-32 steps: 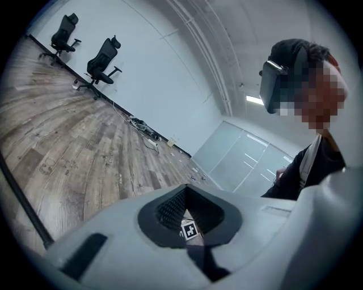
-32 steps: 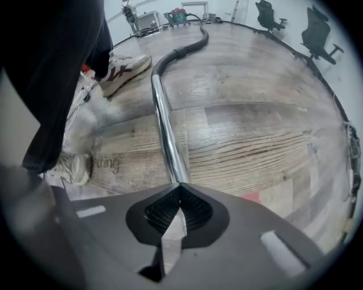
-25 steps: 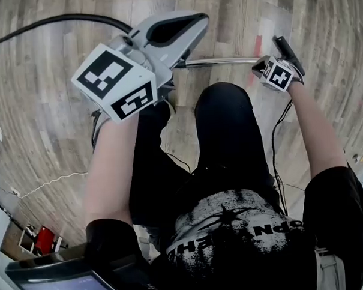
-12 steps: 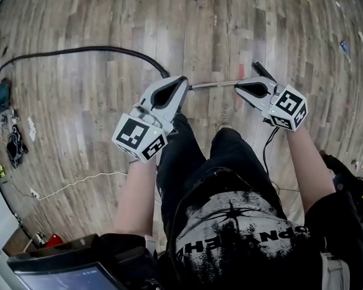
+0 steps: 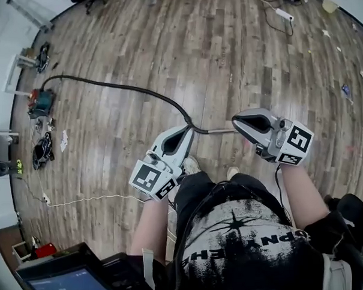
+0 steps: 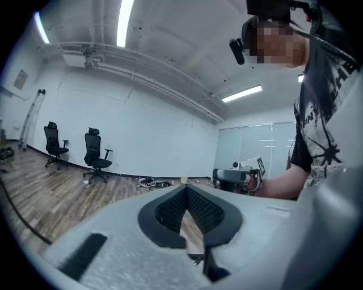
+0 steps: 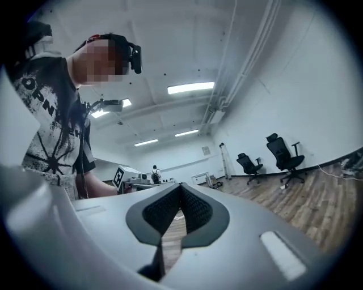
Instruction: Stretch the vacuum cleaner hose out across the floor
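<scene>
A long black vacuum hose (image 5: 119, 87) lies on the wood floor. It runs from a small red and teal machine (image 5: 40, 102) at the left to a thin metal wand (image 5: 220, 132) just in front of my feet. My left gripper (image 5: 187, 131) (image 6: 184, 186) and right gripper (image 5: 235, 122) (image 7: 180, 186) are held up at waist height, tips facing each other over the wand. Both are shut, pads meeting, with nothing between them. The wand's far end is hidden under the right gripper. The left gripper view shows the right gripper (image 6: 238, 175) opposite.
A thin white cable (image 5: 82, 200) crosses the floor at lower left. Small clutter (image 5: 40, 150) sits by the left wall and cords (image 5: 278, 11) lie at the top. Office chairs (image 6: 93, 156) (image 7: 283, 156) stand along the far walls. My shoes (image 5: 190, 165) are by the wand.
The view has risen from a crouch to standing. Both grippers have come up and away from the wand, which stays on the floor. Much more of the hose now shows.
</scene>
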Tool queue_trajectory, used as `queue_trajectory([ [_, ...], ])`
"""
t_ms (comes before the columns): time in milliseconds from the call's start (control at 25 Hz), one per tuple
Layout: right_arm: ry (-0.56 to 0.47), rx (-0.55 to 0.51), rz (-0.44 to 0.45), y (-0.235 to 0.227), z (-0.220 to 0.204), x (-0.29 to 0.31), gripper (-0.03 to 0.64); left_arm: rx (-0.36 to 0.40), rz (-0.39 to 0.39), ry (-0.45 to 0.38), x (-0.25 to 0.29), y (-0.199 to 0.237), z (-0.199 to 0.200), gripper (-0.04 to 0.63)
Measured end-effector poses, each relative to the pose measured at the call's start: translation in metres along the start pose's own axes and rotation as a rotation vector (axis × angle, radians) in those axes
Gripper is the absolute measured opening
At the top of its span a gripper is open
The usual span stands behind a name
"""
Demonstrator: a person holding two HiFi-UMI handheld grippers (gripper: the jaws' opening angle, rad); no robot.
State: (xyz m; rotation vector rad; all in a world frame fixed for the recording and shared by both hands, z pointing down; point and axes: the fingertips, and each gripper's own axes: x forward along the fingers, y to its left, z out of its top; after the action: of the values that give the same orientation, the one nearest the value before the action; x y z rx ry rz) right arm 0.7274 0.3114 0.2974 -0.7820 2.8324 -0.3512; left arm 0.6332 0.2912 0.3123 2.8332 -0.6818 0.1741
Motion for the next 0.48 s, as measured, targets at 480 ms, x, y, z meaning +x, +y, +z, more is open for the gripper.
queue_trajectory([
  [480,0.079,-0.239,-0.003,0.078,0.034,0.110,0.006,0.037,0.070,-0.113,-0.136,0.026,0.069,0.000],
])
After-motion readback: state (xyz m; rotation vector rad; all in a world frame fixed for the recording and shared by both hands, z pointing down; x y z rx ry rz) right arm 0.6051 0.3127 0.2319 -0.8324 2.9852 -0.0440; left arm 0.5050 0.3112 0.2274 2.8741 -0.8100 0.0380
